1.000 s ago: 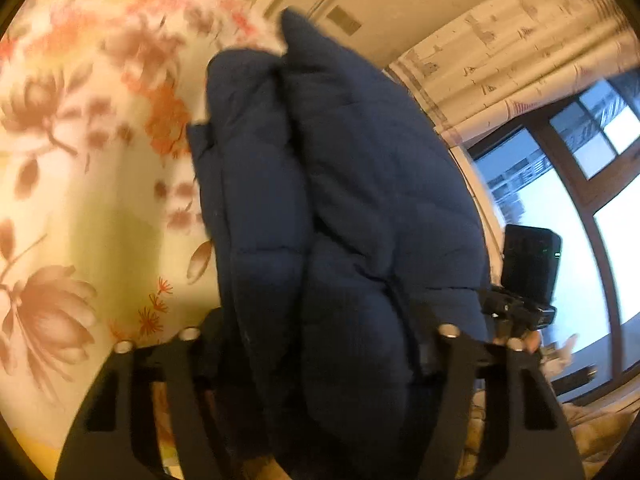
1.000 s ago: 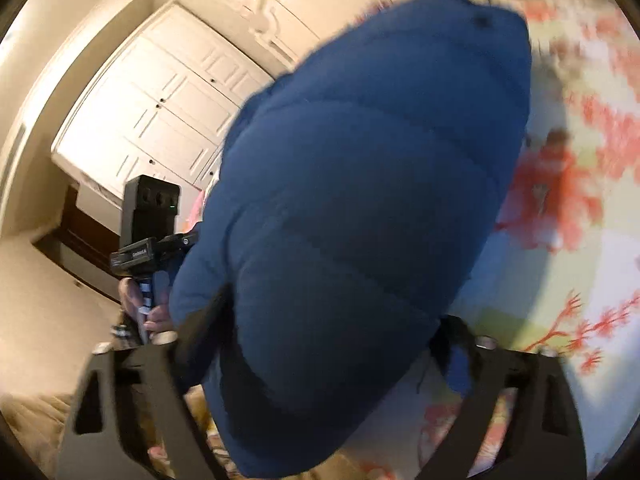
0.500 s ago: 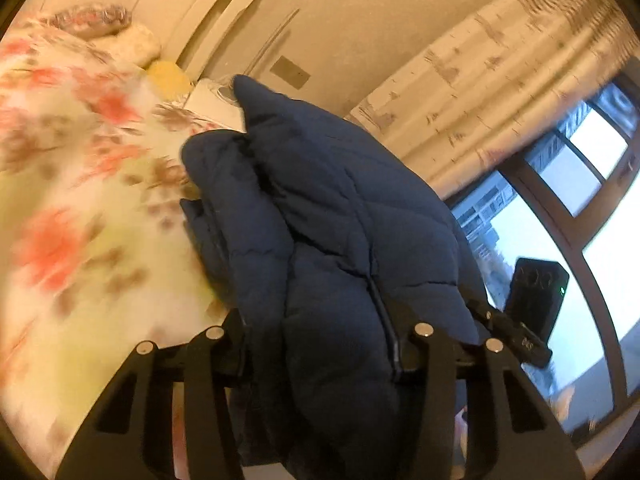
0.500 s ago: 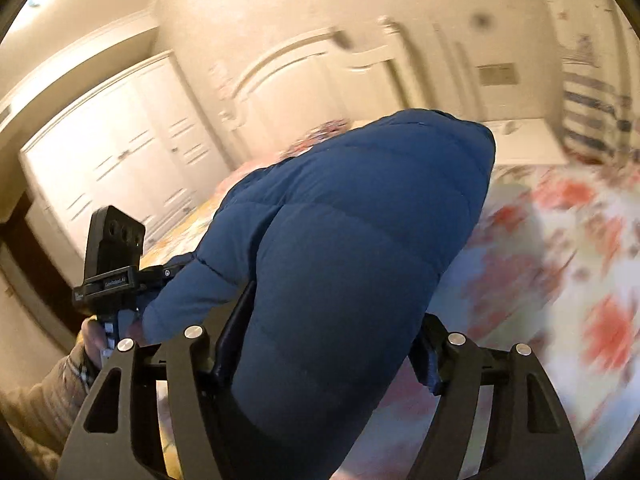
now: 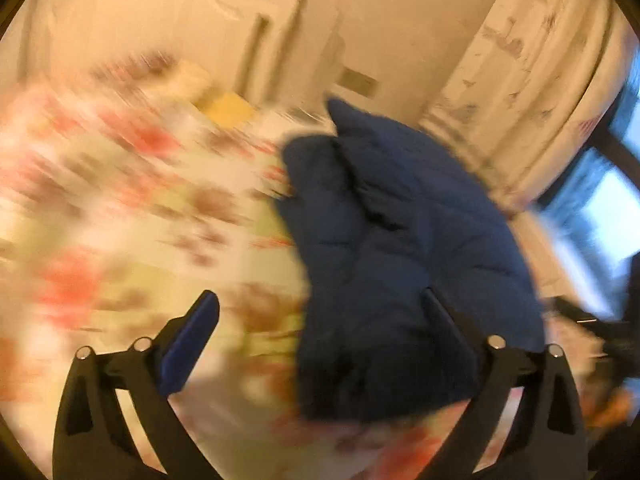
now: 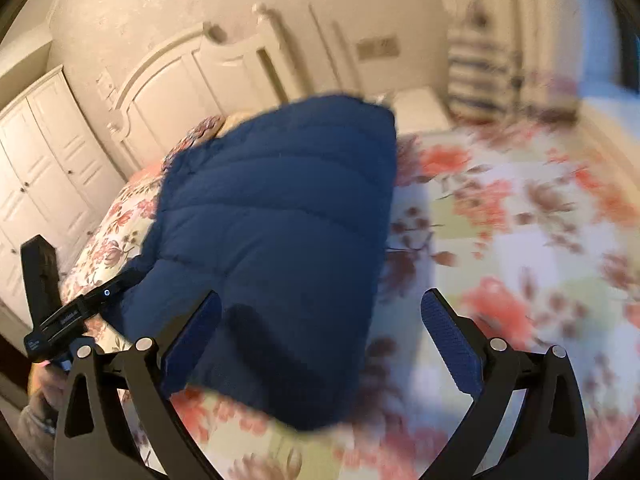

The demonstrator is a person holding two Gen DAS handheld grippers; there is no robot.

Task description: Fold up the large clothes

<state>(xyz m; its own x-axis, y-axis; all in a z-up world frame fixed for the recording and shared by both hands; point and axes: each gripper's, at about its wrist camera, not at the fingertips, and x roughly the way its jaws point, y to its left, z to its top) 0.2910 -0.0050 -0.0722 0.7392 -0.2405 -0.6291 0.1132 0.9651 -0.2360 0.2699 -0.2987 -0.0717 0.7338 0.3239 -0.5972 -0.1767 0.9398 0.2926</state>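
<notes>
Folded navy jacket (image 6: 276, 248) rests on the floral bedspread (image 6: 520, 240); left gripper (image 5: 320, 344) and right gripper (image 6: 320, 332) are opening wide, releasing it.

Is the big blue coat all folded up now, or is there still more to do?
Nearly done. The blue coat lies in a folded bundle on the flowery bedspread. In hand: nothing; the left gripper and right gripper are opening, letting go. Left: perhaps tidying the edges.
</notes>
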